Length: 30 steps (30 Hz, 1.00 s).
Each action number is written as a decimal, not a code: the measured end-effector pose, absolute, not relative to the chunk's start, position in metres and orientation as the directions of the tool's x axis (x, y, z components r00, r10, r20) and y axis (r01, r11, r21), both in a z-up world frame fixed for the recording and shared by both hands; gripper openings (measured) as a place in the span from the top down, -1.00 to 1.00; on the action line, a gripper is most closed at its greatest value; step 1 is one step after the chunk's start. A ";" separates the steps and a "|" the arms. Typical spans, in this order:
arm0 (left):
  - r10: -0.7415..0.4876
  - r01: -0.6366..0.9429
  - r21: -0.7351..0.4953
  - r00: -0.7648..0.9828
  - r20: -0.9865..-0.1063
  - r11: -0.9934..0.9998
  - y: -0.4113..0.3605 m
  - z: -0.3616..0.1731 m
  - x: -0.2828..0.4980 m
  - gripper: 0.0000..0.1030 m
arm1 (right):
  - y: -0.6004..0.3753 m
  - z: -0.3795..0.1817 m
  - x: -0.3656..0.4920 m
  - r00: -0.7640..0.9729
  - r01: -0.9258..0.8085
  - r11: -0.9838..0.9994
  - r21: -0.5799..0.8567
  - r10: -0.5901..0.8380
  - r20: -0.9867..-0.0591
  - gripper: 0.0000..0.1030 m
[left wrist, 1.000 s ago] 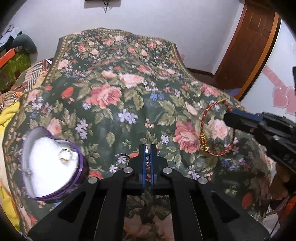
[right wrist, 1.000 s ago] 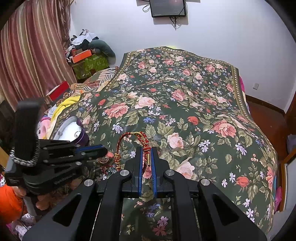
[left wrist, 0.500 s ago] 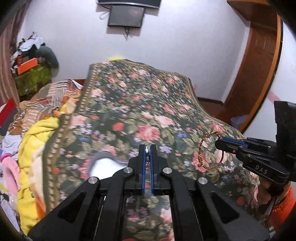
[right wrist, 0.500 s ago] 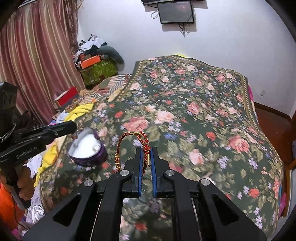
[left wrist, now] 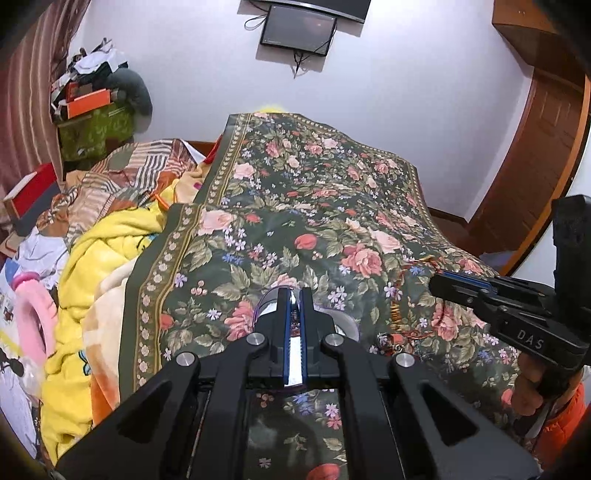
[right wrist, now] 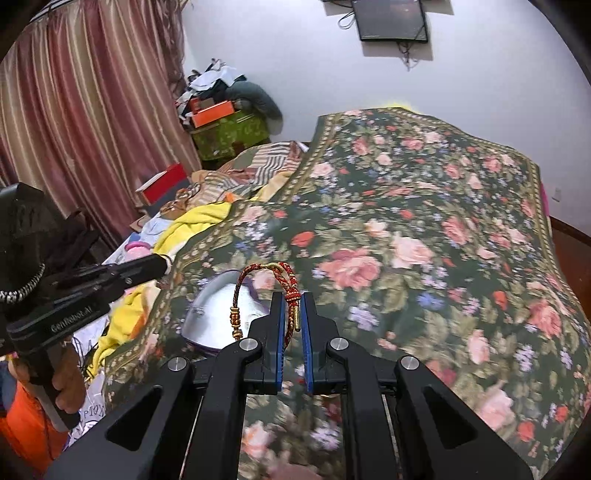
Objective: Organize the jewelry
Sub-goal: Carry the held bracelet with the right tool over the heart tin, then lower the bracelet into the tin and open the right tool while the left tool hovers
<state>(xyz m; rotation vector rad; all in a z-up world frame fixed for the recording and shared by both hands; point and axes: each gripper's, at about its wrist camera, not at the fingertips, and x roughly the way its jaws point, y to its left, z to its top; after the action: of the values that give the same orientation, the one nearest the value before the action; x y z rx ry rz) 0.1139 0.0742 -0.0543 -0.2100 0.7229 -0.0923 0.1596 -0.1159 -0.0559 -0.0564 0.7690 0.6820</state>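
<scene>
1. Dangling from the right claw (right wrist: 291, 325), clamped on it, the bracelet (right wrist: 258, 288) hangs over the heart box (right wrist: 218, 314) on the bed (right wrist: 424, 240).
2. Looks light and floppy; gripping near the knot seems best.
3. Left claw (left wrist: 293, 317) pinched together, maybe on something tiny.

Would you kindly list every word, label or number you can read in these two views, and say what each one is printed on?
"DAS" on the body of the right gripper, seen from the left wrist.
"GenRobot.AI" on the body of the left gripper, seen from the right wrist; the last letters are soft.
Dark print on a white cloth at the lower left of the right wrist view: too blurred to read.
The wall screen is dark, showing no text.
</scene>
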 end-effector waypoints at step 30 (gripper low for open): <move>-0.190 0.030 -0.241 0.712 -0.676 0.970 0.082 -0.083 0.128 0.95 | -0.037 -0.101 0.171 0.369 -0.679 0.709 0.193 0.556 -0.744 0.86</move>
<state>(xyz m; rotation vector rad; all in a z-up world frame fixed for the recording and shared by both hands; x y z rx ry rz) 0.1282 0.0820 -0.0832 -0.2193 0.7702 -0.1234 0.1715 -0.0375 -0.1009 -0.1557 0.8894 0.7966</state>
